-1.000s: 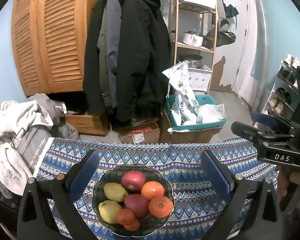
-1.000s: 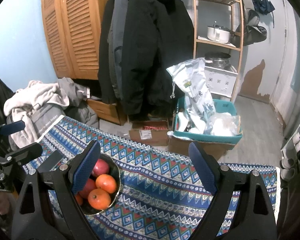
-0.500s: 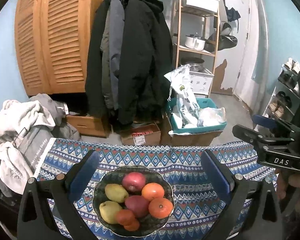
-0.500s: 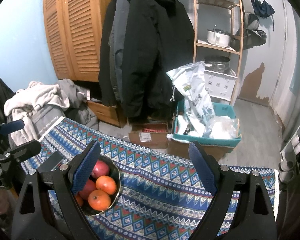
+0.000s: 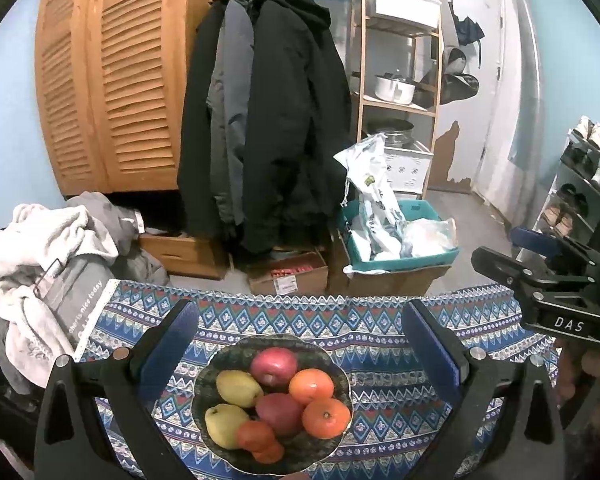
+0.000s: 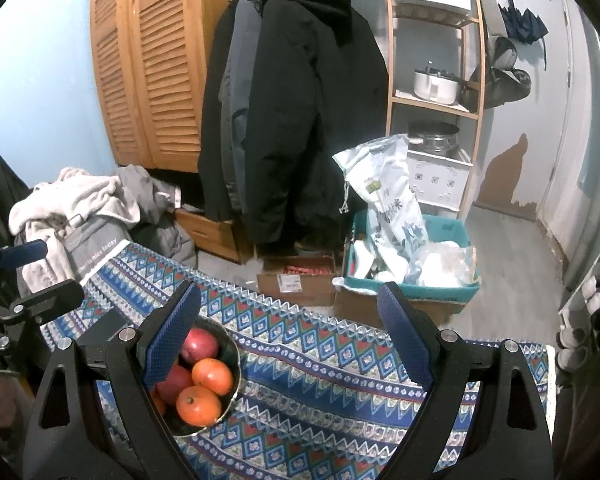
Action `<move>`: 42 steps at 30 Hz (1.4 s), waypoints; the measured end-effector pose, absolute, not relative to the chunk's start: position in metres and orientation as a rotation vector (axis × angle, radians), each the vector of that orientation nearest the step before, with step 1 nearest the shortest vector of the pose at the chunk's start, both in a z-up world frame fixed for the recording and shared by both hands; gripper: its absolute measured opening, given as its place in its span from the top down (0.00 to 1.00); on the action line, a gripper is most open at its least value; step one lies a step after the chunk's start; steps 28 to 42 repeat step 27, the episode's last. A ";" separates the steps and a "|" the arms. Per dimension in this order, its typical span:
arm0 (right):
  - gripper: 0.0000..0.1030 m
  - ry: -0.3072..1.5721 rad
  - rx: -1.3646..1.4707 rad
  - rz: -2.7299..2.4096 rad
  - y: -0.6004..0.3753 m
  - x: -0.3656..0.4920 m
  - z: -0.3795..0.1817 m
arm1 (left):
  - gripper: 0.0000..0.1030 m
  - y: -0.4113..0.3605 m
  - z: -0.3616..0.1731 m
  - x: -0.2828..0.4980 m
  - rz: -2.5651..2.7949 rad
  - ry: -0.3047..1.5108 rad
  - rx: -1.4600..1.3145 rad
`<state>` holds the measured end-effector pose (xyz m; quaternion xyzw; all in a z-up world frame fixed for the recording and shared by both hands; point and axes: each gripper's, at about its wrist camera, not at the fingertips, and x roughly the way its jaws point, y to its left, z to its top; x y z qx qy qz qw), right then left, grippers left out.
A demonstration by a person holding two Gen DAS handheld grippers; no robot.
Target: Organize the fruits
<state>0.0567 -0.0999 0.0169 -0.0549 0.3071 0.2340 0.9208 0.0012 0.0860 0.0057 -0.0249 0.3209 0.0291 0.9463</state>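
Observation:
A dark bowl (image 5: 342, 376) on a blue patterned tablecloth (image 5: 380, 320) holds two yellow pears (image 5: 238, 388), two red apples (image 5: 274, 366) and several oranges (image 5: 326, 418). My left gripper (image 5: 300, 336) is open and empty, held above the bowl with a finger on each side. My right gripper (image 6: 288, 328) is open and empty above the cloth, to the right of the bowl (image 6: 232, 360); its left finger hides part of the fruit. The right gripper also shows at the right edge of the left wrist view (image 5: 548, 284).
Past the table's far edge are hanging dark coats (image 5: 260, 120), a pile of clothes (image 5: 40, 264) at left, cardboard boxes (image 5: 288, 276), a teal bin with bags (image 5: 396, 236) and a wooden shelf (image 5: 396, 80). Bare cloth (image 6: 340, 380) lies right of the bowl.
Both views have tilted up slightly, so the room sits lower in frame. The bowl and fruit have not moved. Both grippers stay open.

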 end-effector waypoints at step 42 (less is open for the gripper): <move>0.14 0.621 -0.120 0.487 -0.098 0.053 0.017 | 0.01 0.090 0.011 0.001 0.061 0.647 -0.067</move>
